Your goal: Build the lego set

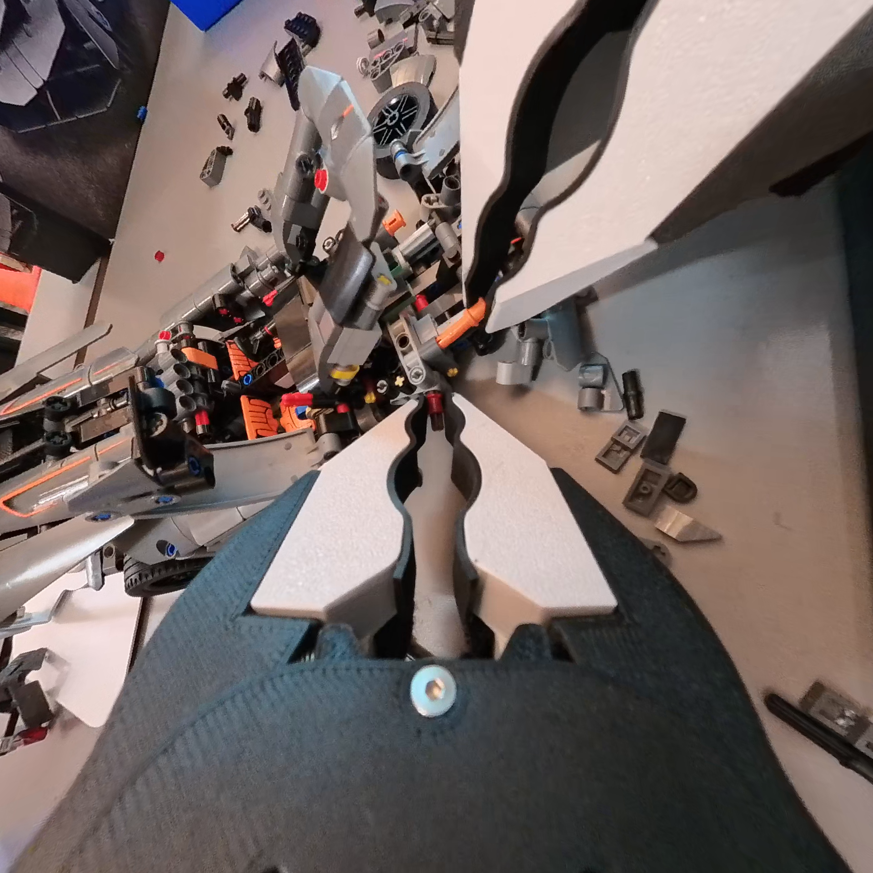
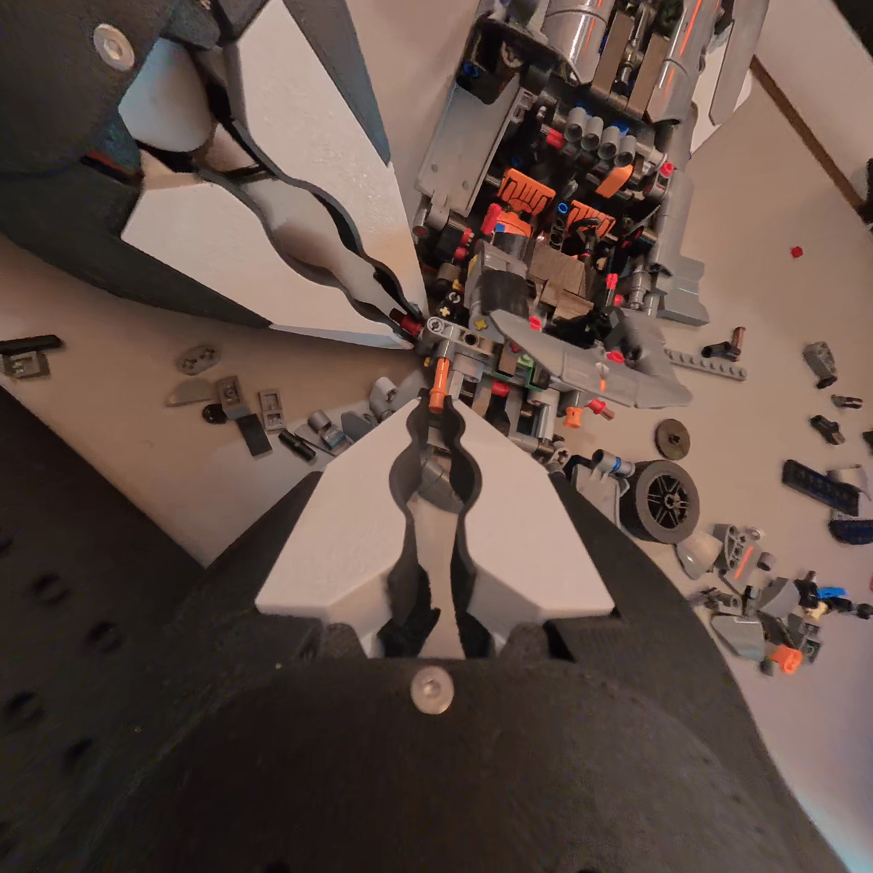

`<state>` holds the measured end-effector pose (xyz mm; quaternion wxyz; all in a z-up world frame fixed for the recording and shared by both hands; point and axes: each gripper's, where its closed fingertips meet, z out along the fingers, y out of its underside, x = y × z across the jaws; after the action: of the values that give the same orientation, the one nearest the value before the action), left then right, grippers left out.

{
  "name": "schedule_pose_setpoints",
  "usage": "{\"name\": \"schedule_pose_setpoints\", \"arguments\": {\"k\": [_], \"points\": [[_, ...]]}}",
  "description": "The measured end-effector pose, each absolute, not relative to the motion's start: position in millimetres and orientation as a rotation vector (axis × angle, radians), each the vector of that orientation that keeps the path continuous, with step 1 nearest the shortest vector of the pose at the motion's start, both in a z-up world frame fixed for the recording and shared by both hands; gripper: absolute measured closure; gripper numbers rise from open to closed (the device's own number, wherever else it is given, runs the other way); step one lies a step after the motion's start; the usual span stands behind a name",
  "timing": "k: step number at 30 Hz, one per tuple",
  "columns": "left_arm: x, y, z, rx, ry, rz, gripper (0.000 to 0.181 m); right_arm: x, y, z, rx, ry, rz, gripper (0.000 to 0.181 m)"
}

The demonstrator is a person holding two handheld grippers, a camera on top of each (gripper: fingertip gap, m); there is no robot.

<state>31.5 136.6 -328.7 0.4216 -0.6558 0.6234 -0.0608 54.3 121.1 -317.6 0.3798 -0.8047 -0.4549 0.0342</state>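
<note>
The half-built lego car (image 2: pixel 567 226), grey panels over an orange and black interior, lies on the white tabletop (image 2: pixel 118 425), and we work at its near end. There a small grey beam connector (image 2: pixel 453 338) carries two pins. We hold the dark red pin (image 1: pixel 435 410) with the left gripper (image 1: pixel 435 418), its jaws closed on the pin's free end. We hold the orange pin (image 2: pixel 438 385) with the right gripper (image 2: pixel 435 410), its jaws pinched together on the pin's flanged tip.

We judge both pins to be hard, light and smooth, so they can twist or slip out of a tip-only grip. The best hold is square across the shaft, close to the flange, pushing straight along the pin's axis. The car itself looks heavy next to these parts but not rigid. Its panels and the loosely attached grey wing section (image 2: pixel 595 363) would probably flex or pop off under sideways force, so it is better steadied by the frame beams than by the shiny bodywork.

Around the car, loose parts are scattered across the tabletop. A spoked black wheel (image 2: pixel 666 500) lies just beside the car's near end. Small flat grey tiles (image 1: pixel 647 453) and a black pin (image 1: pixel 632 394) lie toward the other side.
</note>
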Motion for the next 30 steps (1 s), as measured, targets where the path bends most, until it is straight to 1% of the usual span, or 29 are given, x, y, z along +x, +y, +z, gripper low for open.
{"name": "schedule_pose_setpoints", "arguments": {"k": [13,30], "points": [[31,139,-329,-1.666,1.535,-0.21,0.177,50,123,-319,-2.117,-1.13,0.208,0.178],[30,145,-329,-1.677,1.53,-0.18,0.177,48,131,-319,-2.216,-1.114,0.313,0.178]]}}
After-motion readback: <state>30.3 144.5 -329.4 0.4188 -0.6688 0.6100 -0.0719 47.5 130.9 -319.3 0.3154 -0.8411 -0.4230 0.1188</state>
